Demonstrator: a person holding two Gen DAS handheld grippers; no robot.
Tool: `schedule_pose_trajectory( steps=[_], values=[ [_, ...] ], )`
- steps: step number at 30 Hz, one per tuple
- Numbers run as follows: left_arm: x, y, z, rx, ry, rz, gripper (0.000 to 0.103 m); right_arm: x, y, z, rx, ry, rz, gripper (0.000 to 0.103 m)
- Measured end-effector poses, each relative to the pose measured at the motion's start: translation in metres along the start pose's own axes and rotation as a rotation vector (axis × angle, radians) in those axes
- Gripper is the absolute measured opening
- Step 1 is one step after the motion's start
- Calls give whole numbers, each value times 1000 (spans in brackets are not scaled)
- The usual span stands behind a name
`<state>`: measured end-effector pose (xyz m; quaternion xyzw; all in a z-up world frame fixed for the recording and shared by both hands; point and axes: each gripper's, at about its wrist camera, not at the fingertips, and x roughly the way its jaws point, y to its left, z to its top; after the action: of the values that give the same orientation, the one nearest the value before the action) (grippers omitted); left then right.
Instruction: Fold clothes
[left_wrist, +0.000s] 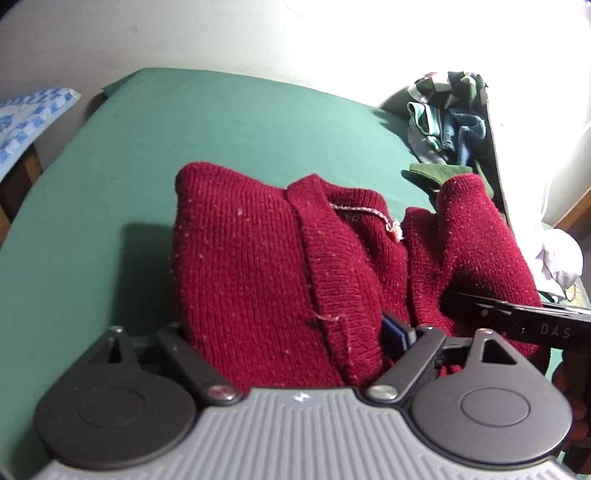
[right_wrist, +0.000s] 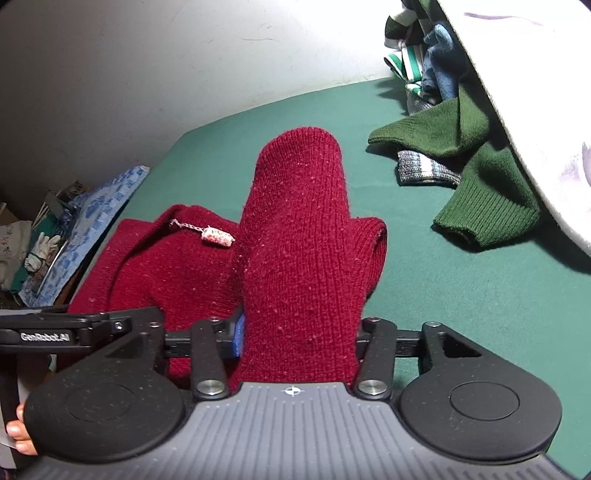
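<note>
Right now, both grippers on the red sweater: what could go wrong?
1. The sweater bunches thickly between the fingers of both the left gripper and the right gripper, so extra layers may lift and spoil the fold.
2. Its tag dangles on a thread and could snag.
3. The green garment lies close and may get dragged along.

So my work surface is this green cloth (right_wrist: 480, 295) pushed right up against a plain off-white wall (right_wrist: 129, 74). Bright light washes out the right side, and a blue patterned cloth (right_wrist: 92, 218) covers clutter on the left.
</note>
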<state>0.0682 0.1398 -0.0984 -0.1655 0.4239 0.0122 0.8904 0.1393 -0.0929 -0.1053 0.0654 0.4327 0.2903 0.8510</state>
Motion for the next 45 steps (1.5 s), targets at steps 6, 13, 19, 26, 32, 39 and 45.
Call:
schedule_pose_trajectory(
  steps=[6,13,19,26,32,39,45],
  values=[
    [-9,-9,-3,17,-28,39,69,-9,-1,-3,5,-40,32,47],
    [-17,-10,4,57,-20,26,60,-18,4,-6,32,-81,32,47],
    [-34,0,24,89,-41,-15,58,-26,17,6,61,-126,42,46],
    [-44,24,51,106,-49,-28,58,-21,41,33,47,-150,54,46],
    [-43,44,95,141,-67,3,58,0,58,68,42,-151,73,46],
    [-30,63,154,190,-111,52,59,36,76,123,41,-182,86,46],
    [-5,89,197,177,-126,99,59,78,87,162,50,-191,100,46]
  ],
)
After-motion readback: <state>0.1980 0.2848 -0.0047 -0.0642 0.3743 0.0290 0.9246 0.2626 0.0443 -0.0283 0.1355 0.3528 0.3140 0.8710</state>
